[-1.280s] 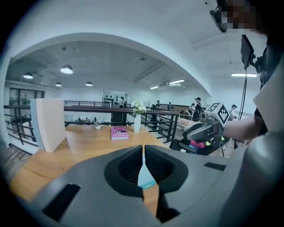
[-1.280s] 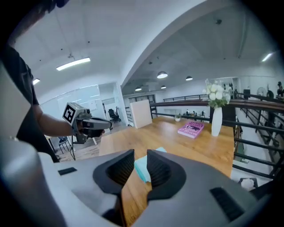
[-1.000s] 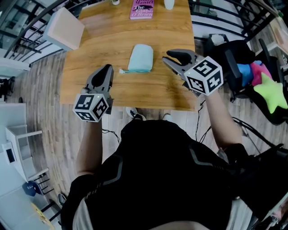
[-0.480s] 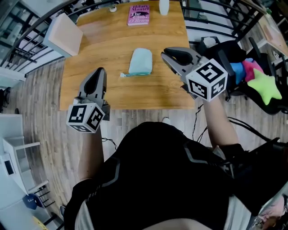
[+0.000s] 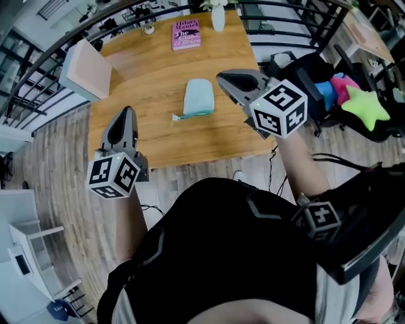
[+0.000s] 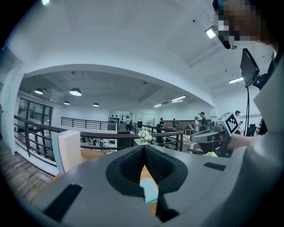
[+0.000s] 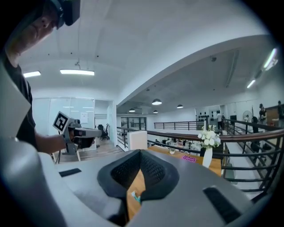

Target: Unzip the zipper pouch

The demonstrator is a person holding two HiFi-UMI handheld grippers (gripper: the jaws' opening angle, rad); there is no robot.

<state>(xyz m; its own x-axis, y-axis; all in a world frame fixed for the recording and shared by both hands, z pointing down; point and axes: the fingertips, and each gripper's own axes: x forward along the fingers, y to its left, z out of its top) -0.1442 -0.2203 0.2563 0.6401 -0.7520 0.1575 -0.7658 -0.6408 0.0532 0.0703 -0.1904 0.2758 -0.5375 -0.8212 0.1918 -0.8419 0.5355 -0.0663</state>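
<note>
- The wooden table (image 5: 152, 69) fills the upper middle of the head view, with plank flooring round it.
- A person (image 5: 228, 253) in a black top stands at its near edge, an arm out to each side.
- A pale, boxy chair (image 5: 85, 68) stands at the table's far-left corner.
- The right tongs (image 5: 221, 78) are held above the table's right part, pointing almost level. Their jaws have just been closing and now meet, with nothing between them (image 7: 140, 153).
- The left tongs (image 5: 126, 111) are held over the table's near-left edge. Their jaws are pressed together and empty (image 6: 144, 148).
- A green star plush (image 5: 364, 109) lies on a dark seat to the right of the table.
- The light blue zipper pouch (image 5: 197, 97) lies flat near the table's middle, between the two tongs in the head view and well apart from both. Its zipper edge faces the person, with a small tab sticking out at the left end.
- A pink book (image 5: 186, 33) lies near the far edge.
- A white vase (image 5: 218, 19) stands just right of the book.
</note>
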